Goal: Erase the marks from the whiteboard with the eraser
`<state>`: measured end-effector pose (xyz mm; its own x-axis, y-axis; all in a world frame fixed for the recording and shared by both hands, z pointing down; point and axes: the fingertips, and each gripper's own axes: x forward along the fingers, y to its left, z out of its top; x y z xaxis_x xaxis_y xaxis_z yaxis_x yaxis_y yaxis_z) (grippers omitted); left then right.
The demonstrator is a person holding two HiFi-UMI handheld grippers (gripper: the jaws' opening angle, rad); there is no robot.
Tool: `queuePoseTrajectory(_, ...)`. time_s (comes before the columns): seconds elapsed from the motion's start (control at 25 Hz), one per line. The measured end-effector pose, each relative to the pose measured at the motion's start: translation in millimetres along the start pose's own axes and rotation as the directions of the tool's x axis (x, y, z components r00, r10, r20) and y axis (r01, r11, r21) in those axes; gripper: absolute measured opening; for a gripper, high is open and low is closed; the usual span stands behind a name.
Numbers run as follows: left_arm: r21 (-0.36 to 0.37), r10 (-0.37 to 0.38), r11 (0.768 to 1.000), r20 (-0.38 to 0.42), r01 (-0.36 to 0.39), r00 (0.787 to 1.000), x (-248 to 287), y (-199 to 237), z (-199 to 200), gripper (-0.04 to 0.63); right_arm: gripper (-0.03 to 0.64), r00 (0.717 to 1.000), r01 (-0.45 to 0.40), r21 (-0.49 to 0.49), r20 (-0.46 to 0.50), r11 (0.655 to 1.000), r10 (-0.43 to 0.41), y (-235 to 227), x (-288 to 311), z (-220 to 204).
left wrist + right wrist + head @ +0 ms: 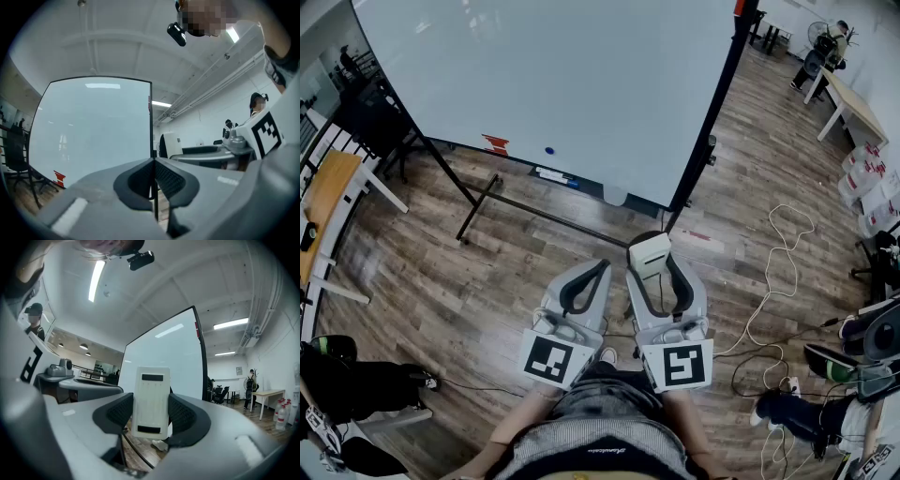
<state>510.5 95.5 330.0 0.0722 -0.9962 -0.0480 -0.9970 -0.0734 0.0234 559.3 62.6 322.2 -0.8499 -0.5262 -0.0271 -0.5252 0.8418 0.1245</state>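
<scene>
Squarely, right gripper (pixel 150 414) clamps rectangular white eraser (pixel 151 394).

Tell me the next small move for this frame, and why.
Probably step forward and raise the right gripper toward the red mark low on the whiteboard. That gripper is shut on the eraser but is well short of the board, with open floor between them. The red mark and a blue dot beside it show on the board. The left gripper is shut and empty.

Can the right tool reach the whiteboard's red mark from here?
Probably not yet: the right tool, shut on the eraser, hangs short of the red mark; only open floor lies between.
</scene>
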Motion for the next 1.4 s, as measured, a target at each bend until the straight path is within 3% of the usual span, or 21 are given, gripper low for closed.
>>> queuePoseTrajectory(0.56,-0.017,-0.037,0.999,0.007,0.037,0.999,23,-4,0,0.003,0.239,1.000,0.013,0.032,-0.004,0.999,-0.012,-20,10,-2)
queuePoseTrajectory(0.96,-0.030,-0.073,0.997,0.021,0.073,0.997,64,43,-2,0.003,0.239,0.998,0.070,0.013,-0.008,0.997,-0.070,-42,65,-6)
queuePoseTrajectory(1.16,-0.041,-0.154,0.987,0.024,0.155,0.988,123,97,0,0.003,0.239,0.991,0.127,0.005,-0.035,0.992,-0.127,-63,137,-9)
queuePoseTrajectory(1.4,-0.069,-0.287,0.955,0.018,0.288,0.958,168,136,7,0.003,0.239,0.978,0.205,-0.007,-0.037,0.979,-0.205,-83,201,-4)
